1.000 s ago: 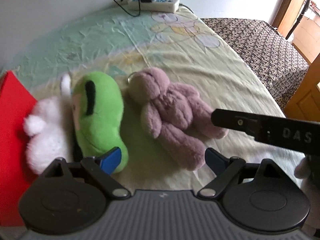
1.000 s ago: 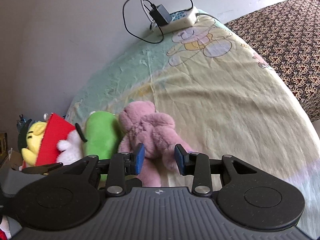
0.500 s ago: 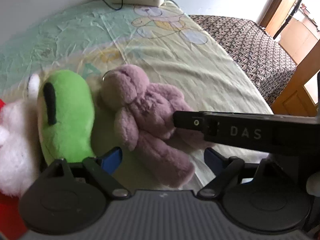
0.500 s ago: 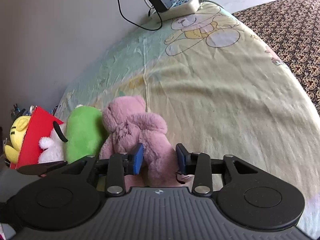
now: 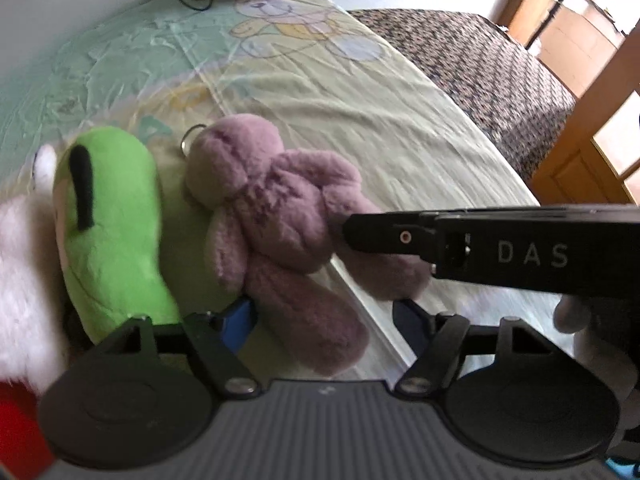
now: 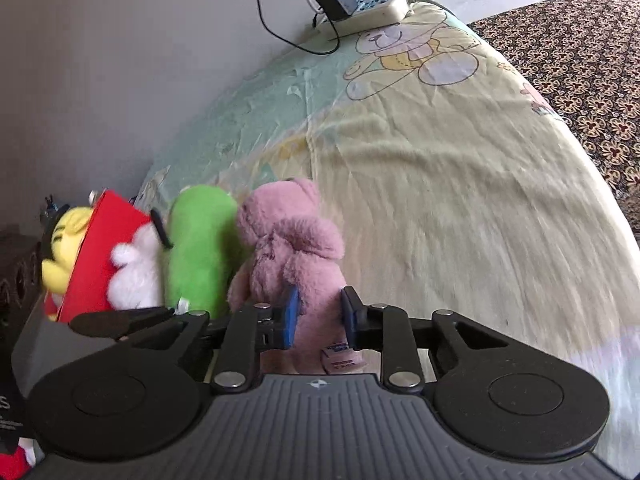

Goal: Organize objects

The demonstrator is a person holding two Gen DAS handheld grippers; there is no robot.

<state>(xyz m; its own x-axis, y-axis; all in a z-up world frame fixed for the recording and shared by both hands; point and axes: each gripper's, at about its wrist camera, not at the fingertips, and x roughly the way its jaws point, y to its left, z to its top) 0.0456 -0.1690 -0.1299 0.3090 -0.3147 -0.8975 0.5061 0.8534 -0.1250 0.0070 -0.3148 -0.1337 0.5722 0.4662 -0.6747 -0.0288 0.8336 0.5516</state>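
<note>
A pink plush bear (image 5: 280, 216) lies on the bed sheet, head away from me, with a metal ring at its head. It also shows in the right wrist view (image 6: 296, 248). My right gripper (image 6: 318, 318) has its jaws around the bear's lower body, the blue pads (image 6: 290, 316) touching the fur on both sides. My left gripper (image 5: 322, 320) is open with one bear leg between its fingers, touching nothing firmly. A green plush (image 5: 108, 224) lies just left of the bear, and a white plush (image 5: 20, 260) lies left of that.
A red box (image 6: 100, 256) and a yellow plush (image 6: 64, 248) stand at the far left. A white power strip (image 6: 360, 8) with a charger and cables lies at the head of the bed. A patterned blanket (image 5: 480, 60) lies to the right, with wooden furniture (image 5: 592, 136) beyond.
Both grippers have moved closer to the bear. The right gripper's jaws now sit around the bear's lower body. The left gripper stays open.
</note>
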